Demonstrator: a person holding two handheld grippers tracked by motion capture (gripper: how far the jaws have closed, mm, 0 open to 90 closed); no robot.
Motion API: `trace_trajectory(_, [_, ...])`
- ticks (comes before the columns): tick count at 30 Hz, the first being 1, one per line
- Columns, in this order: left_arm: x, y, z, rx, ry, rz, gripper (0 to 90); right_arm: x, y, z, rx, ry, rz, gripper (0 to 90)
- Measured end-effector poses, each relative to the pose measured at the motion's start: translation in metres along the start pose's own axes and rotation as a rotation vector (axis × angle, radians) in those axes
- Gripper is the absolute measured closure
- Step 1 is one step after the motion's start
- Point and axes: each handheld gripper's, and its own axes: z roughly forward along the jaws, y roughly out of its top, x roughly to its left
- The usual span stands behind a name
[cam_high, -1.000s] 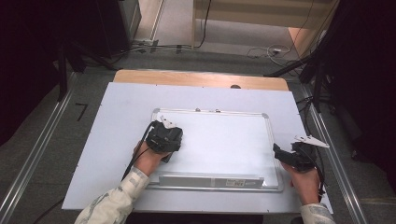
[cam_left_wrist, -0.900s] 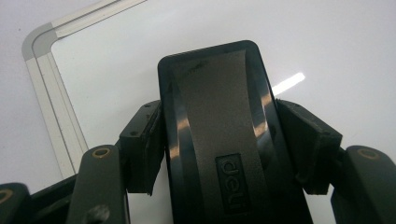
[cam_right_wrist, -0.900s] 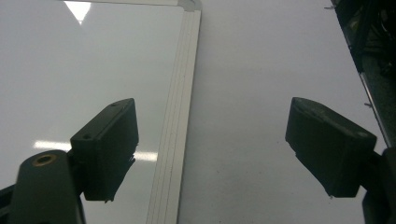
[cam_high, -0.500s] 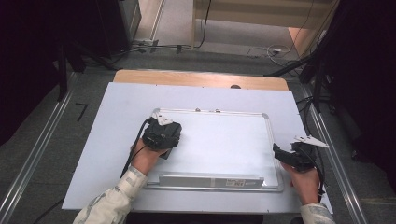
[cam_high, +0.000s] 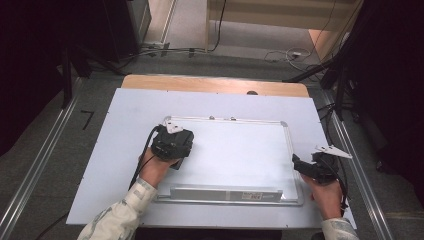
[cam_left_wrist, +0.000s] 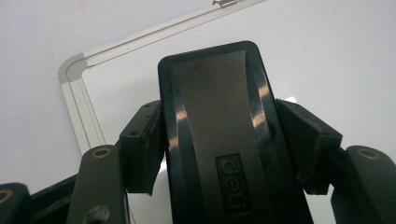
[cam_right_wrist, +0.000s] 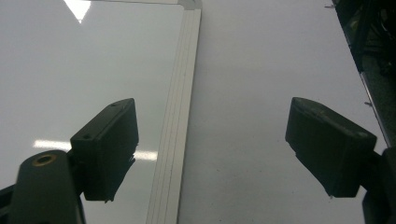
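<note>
A white whiteboard (cam_high: 235, 150) with a silver frame lies flat on the table. My left gripper (cam_high: 172, 142) hovers over its far left part, near the rounded corner (cam_left_wrist: 70, 70). It is shut on a black eraser (cam_left_wrist: 215, 140) marked "deli", with both pads pressing the eraser's long sides. The eraser lies flat against the board's surface. My right gripper (cam_high: 300, 165) stands open at the board's right edge, its jaws on either side of the frame strip (cam_right_wrist: 180, 116) and nothing held between them (cam_right_wrist: 217, 144).
The board rests on a large white sheet (cam_high: 125, 110) over a wooden table (cam_high: 210, 82). A silver pen tray (cam_high: 220, 192) runs along the board's near edge. Metal rails (cam_high: 45, 165) flank the table, and cables (cam_high: 280, 55) lie on the floor beyond.
My left gripper has slid a little toward the board's far left corner, carrying the eraser. The right gripper has stayed put.
</note>
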Motion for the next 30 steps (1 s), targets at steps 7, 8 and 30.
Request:
trace_trajectory(7, [0.011,0.005,-0.003,-0.020,-0.002,-0.058,36.9,0.000,0.000,0.000,-0.001,0.001,0.000,15.8])
trace_trajectory(8, [0.012,0.005,-0.003,-0.020,0.003,-0.058,36.9,0.000,0.000,0.000,0.000,0.003,0.001,15.8])
trace_trajectory(30, [0.031,0.020,0.022,-0.013,0.131,-0.150,36.8,-0.001,0.000,0.000,0.000,-0.001,0.008,15.8])
